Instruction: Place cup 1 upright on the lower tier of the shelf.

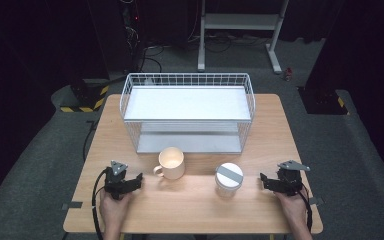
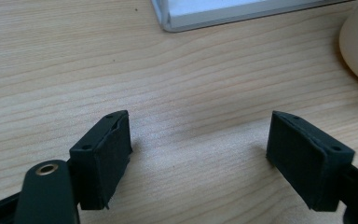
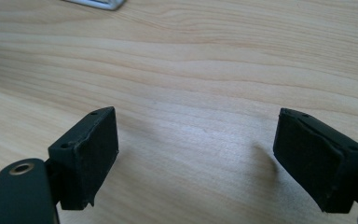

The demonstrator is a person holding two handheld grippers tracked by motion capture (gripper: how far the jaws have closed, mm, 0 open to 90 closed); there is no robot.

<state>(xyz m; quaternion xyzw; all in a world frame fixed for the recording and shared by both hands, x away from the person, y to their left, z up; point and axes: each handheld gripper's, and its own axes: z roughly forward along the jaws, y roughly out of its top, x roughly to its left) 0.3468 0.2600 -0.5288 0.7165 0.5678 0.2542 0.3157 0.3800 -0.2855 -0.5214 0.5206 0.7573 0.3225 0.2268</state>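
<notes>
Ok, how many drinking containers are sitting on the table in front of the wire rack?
2. The cream mug stands nearer the left gripper; the white lidded cup stands nearer the right gripper. Both sit before the wire rack; its shelves look bare.

The surface [image 1: 195,200] looks like pale wood with a fine straight grain, smooth and faintly sheened where light falls on it. The mug [image 1: 171,163] appears to be glazed ceramic, cream and glossy. The jar [image 1: 228,180] looks like white plastic under a matt grey lid. The basket [image 1: 187,112] is thin white-coated metal wire (its shelves look like smooth painted sheet). Each gripper's jaws carry matt black pads, rubbery and slightly rough at the edges.
</notes>
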